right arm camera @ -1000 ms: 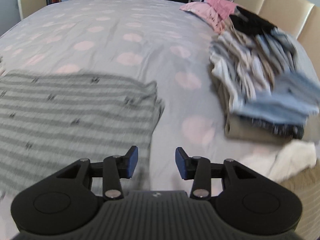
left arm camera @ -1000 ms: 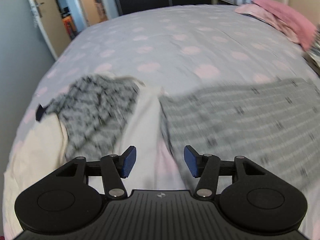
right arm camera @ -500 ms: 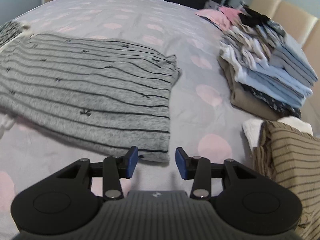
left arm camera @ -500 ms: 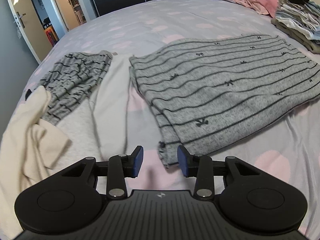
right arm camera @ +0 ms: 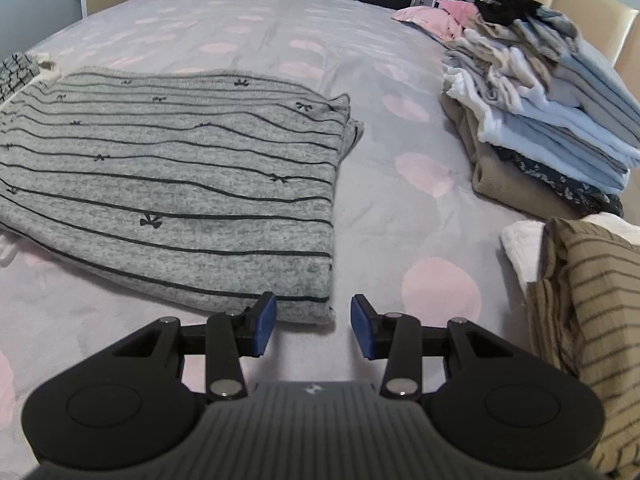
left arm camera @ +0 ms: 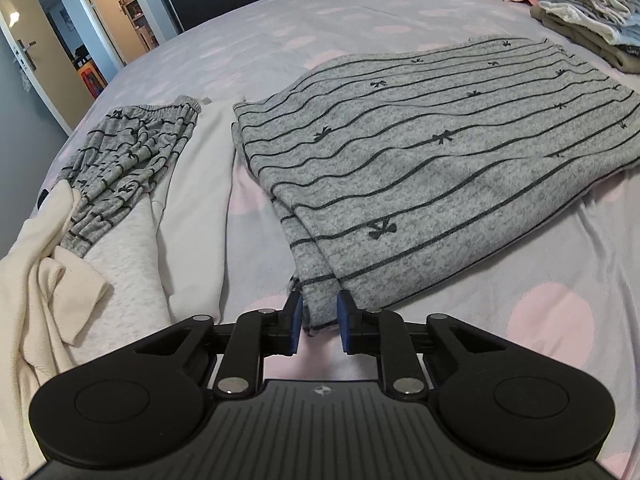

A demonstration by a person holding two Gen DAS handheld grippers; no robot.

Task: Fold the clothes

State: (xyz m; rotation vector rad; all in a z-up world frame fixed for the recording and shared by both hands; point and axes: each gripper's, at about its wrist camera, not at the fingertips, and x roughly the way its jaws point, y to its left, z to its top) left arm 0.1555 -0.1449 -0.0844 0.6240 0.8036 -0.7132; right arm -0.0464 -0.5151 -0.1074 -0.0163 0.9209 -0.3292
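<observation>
A grey garment with thin dark stripes and small bows (left arm camera: 420,168) (right arm camera: 180,184) lies folded flat on the bed. My left gripper (left arm camera: 319,322) is at its near left corner. The jaws are closing, and the fabric corner fills the gap between the blue pads (left arm camera: 295,322), which touch it on both sides. My right gripper (right arm camera: 313,328) stands open just short of the garment's near right corner (right arm camera: 326,312). That corner lies in front of the gap, nearer the left finger, and neither pad touches it.
The bed (left arm camera: 560,320) has a lilac cover with pink dots. A heap of grey striped, pale grey and cream clothes (left arm camera: 120,184) lies to the left. At the right stand a folded stack (right arm camera: 552,120) and a brown striped garment (right arm camera: 592,320). Pink bedding (right arm camera: 440,16) lies far off.
Both grippers have come down and forward to the garment's near edge. The left jaws have narrowed onto the near left corner. The right jaws kept their width.
</observation>
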